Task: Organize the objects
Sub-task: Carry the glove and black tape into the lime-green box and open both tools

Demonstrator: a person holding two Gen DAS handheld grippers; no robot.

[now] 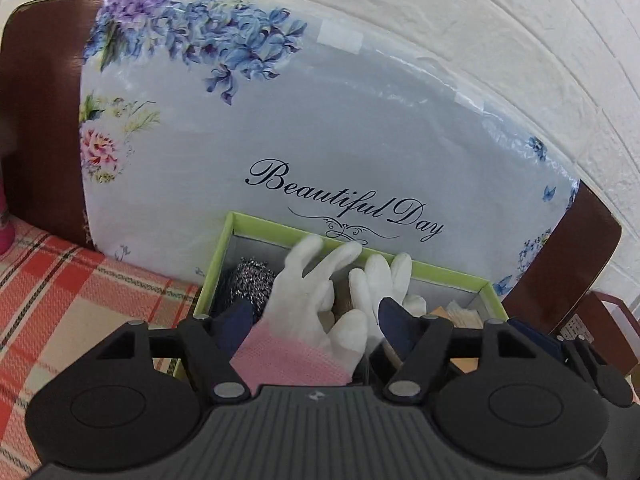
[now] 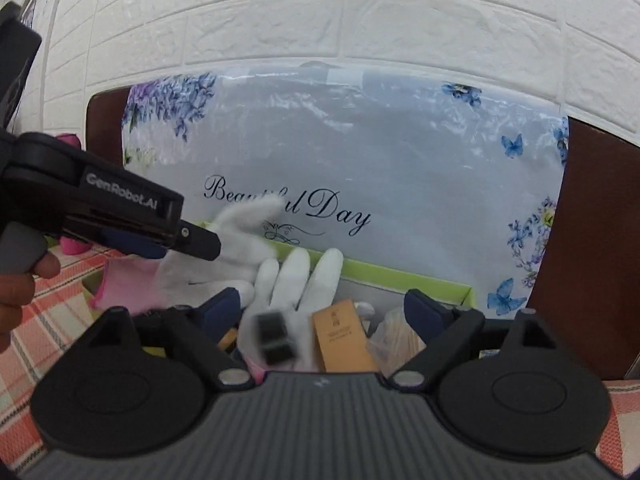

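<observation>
Two handheld tools hover over an open lime-green box (image 1: 280,229) on a plaid-covered worktop (image 1: 60,280), in front of a wrapped floral pillow printed "Beautiful Day" (image 1: 320,140).

The left tool (image 1: 316,316) has its jaws spread wide, with a white glove with a pink cuff (image 1: 316,296) lying loosely between them, draped over the box's contents beside a steel scouring ball (image 1: 252,280).

The right tool (image 2: 324,312) is also spread wide and grips nothing; below it lie a second glove (image 2: 296,276), a tan card (image 2: 344,332) and a small black object (image 2: 274,338), blurred.

The glove's fingers trail over the box's far rim — limp fabric may snag there or spill out. The two tools are close together and could collide.
</observation>
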